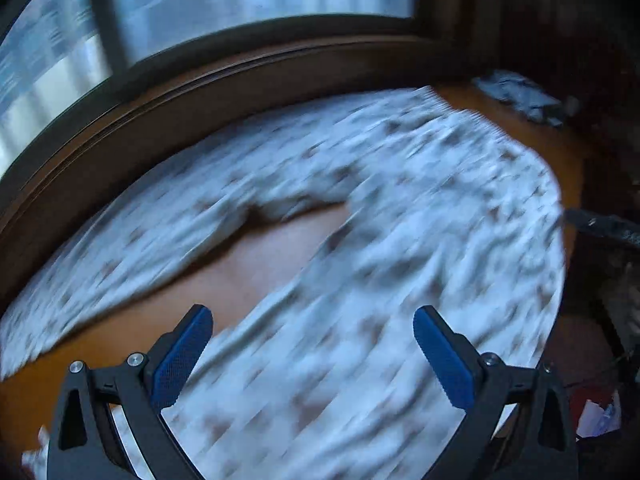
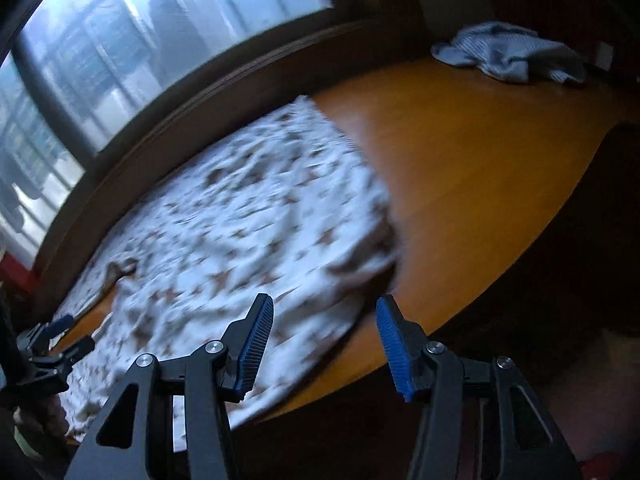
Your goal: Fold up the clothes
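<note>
A white garment with brown star prints (image 1: 400,208) lies spread on the orange wooden table (image 1: 560,152), blurred by motion; its two legs part around a bare patch of tabletop. My left gripper (image 1: 312,320) hovers open above the nearer leg, nothing between its blue pads. In the right wrist view the same garment (image 2: 240,216) covers the table's left half. My right gripper (image 2: 326,312) is open over the garment's near right corner, nothing pinched. The left gripper (image 2: 68,334) shows small at the far left, also open.
A crumpled grey-blue cloth (image 2: 512,56) lies at the table's far right corner. A dark-framed window (image 2: 160,32) runs along the table's far edge. The table (image 2: 480,168) drops off to dark floor at right and front. Red and white items (image 1: 596,412) sit on the floor.
</note>
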A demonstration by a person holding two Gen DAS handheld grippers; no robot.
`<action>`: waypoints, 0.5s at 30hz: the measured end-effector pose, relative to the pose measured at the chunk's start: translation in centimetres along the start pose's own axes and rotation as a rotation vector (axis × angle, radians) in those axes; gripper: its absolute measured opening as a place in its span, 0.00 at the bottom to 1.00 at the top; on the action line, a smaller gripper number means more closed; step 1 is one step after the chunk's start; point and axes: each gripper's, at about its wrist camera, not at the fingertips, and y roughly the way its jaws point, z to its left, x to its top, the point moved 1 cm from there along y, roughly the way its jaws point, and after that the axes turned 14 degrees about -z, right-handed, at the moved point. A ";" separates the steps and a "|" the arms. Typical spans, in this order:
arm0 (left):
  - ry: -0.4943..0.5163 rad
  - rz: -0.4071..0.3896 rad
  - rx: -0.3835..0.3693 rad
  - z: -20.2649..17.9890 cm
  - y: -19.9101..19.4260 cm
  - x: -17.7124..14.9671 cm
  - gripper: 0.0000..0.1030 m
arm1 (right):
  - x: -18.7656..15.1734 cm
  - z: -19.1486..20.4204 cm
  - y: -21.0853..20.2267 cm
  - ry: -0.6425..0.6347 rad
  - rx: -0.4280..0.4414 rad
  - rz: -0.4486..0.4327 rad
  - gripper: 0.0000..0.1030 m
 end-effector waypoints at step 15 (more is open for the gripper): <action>0.050 0.131 -0.090 -6.3 9.7 3.2 0.99 | 4.6 -2.2 5.8 0.216 0.035 -0.040 0.06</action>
